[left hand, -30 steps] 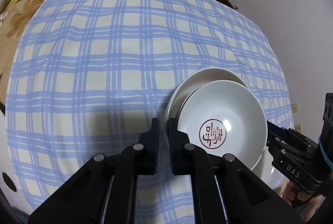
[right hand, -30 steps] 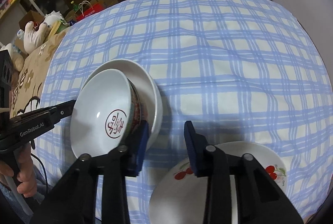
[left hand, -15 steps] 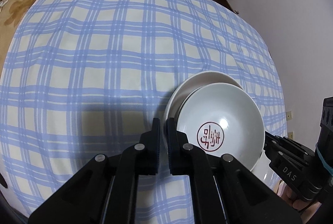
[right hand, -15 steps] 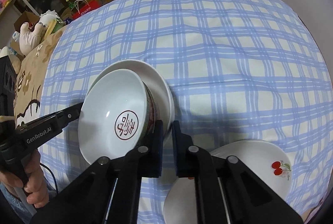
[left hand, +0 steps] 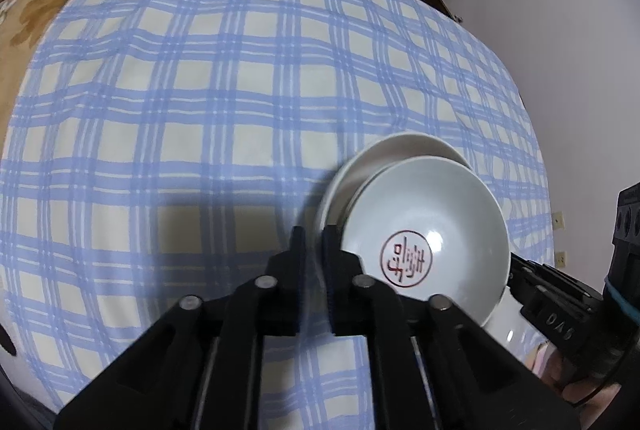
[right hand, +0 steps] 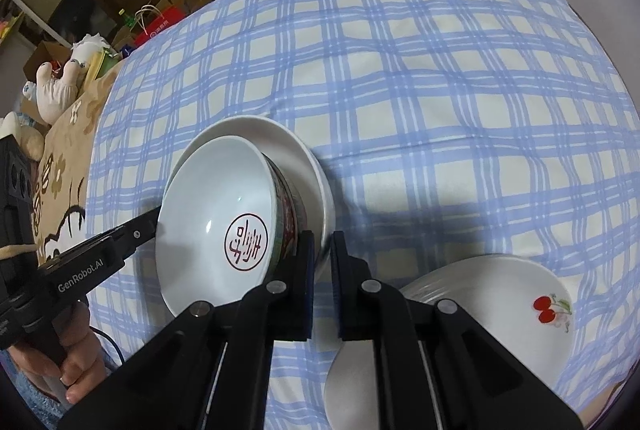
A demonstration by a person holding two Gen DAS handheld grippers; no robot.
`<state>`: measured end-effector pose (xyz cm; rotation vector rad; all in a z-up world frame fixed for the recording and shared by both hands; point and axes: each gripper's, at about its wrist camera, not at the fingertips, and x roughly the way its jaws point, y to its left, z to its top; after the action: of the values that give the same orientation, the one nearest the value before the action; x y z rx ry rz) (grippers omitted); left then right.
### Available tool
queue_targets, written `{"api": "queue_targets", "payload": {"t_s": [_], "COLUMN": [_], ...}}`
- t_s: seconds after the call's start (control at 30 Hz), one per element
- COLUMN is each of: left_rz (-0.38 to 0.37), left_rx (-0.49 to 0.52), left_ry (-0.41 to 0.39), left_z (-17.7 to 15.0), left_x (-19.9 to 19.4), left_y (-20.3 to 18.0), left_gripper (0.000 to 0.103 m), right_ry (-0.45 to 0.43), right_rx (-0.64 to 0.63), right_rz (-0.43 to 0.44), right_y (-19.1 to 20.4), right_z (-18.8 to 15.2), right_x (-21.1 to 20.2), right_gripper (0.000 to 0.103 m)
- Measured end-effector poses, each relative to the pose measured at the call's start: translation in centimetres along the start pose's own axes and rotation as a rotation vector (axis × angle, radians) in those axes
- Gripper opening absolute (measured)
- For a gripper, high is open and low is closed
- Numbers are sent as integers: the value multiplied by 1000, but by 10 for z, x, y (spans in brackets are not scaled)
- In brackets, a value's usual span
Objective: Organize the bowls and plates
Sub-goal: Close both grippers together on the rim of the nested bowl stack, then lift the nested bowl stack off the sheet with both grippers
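Right wrist view: "GenRobot.AI" on left gripper [right hand: 154,226]; both grippers, right gripper [right hand: 320,250] included, clamp white plate [right hand: 308,166] rim under red-sealed glossy bowl [right hand: 216,214].

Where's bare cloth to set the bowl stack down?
Free: the checked tablecloth beyond the bowl and white plate, out to its far edge and wall side. Crowded: near edge, where the cherry plates sit beside both grippers.

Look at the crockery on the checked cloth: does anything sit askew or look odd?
Yes. The bowl with the red seal sits off-centre in the white plate and appears tipped toward the camera. Both grippers pinch the plate's rim at opposite sides. The cherry plate lies flat; nothing is spilled or broken.
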<state>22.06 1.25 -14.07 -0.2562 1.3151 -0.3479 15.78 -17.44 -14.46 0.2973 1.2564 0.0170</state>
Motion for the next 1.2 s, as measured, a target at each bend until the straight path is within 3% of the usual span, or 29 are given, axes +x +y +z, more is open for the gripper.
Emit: {"api": "queue_targets", "payload": {"t_s": [0.5,0.9,1.0,1.13,1.2], "left_rz": [-93,-63,-57,-123,-109], "left_rx": [-47,-12,5,-62,-88], "left_ry": [2,-47,-45,-24,-11], "left_z": [-6,-15,-20,-17,-17], "left_x": [-13,-33,-32,-32,-29], "left_y": [4,-4,-7,5,13], "left_gripper": [3,4,4,7,5], "right_ry": [-62,-83,-144,-127,-84], "right_rx": [76,41,55,3,-2], "right_rz": [31,64,124,65,16], "right_y": [-12,-11,-13,-5,-8], "right_z": [-6,-19,-18,-9,-10], "right_x": [-14,-25,-39,-36,-23], "right_gripper": [9,7,3,2,2]}}
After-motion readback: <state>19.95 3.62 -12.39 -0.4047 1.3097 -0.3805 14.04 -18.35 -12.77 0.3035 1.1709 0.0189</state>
